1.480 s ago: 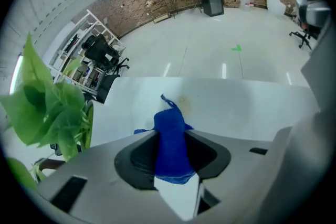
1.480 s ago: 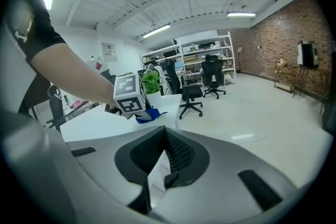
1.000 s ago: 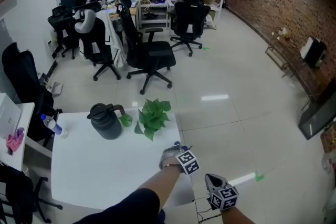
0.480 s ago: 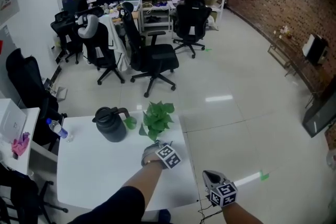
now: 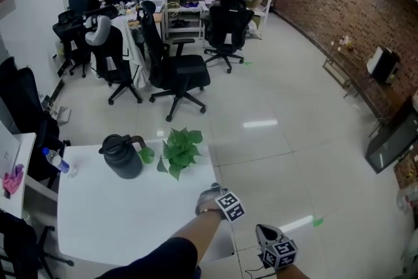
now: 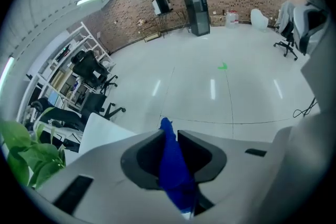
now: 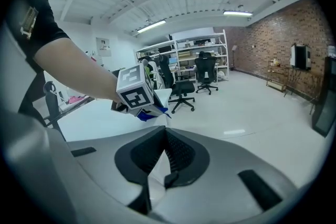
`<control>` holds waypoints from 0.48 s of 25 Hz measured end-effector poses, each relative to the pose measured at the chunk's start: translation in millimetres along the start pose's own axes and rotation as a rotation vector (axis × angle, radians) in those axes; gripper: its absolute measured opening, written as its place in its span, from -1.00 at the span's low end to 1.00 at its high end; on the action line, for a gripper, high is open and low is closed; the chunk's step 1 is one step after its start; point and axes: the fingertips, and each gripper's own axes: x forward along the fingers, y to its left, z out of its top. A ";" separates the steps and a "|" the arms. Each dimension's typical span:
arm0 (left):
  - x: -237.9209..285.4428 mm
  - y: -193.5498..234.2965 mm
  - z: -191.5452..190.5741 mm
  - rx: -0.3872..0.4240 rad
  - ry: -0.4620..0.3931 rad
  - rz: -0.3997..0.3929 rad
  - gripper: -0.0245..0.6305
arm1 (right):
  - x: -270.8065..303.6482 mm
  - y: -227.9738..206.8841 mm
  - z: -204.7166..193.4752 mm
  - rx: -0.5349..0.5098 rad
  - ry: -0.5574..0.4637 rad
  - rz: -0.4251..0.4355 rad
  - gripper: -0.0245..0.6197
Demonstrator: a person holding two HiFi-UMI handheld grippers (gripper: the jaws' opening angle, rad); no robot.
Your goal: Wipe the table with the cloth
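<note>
Moved: since the frame half a second back, my left gripper [image 5: 212,195] has shifted from just beside the plant [image 5: 180,149] out to the right edge of the table [image 5: 111,219].
Left fingers: one pair, just been closing; now clamped on the cloth [image 6: 171,165].
Cloth: one, blue, bunched between the left fingers; the right gripper view shows a corner of it under that gripper at the table edge. I cannot tell whether it touches the top.
Right gripper [image 5: 262,230]: one, held off the table over the floor, near the left one.
Right fingers: together, nothing between them.
On the table: one dark jug [image 5: 122,155], one plant, one water bottle [image 5: 56,160].
Beyond: at least four office chairs; one person seated at the far desk.
</note>
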 end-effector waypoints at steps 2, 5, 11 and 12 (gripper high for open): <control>-3.5 7.2 -1.7 -0.009 -0.026 0.007 -0.72 | 0.4 -3.2 -1.5 -0.002 0.001 -0.002 -0.89; -15.6 28.1 -19.4 -0.059 -0.037 0.028 -0.75 | 9.4 2.9 0.4 -0.015 0.002 0.018 -0.89; -41.5 70.2 -99.7 -0.141 0.063 0.075 -0.75 | 32.5 39.6 18.0 -0.058 -0.020 0.101 -0.89; -42.7 73.9 -112.7 -0.151 0.081 0.075 -0.75 | 36.4 44.2 19.8 -0.064 -0.023 0.111 -0.89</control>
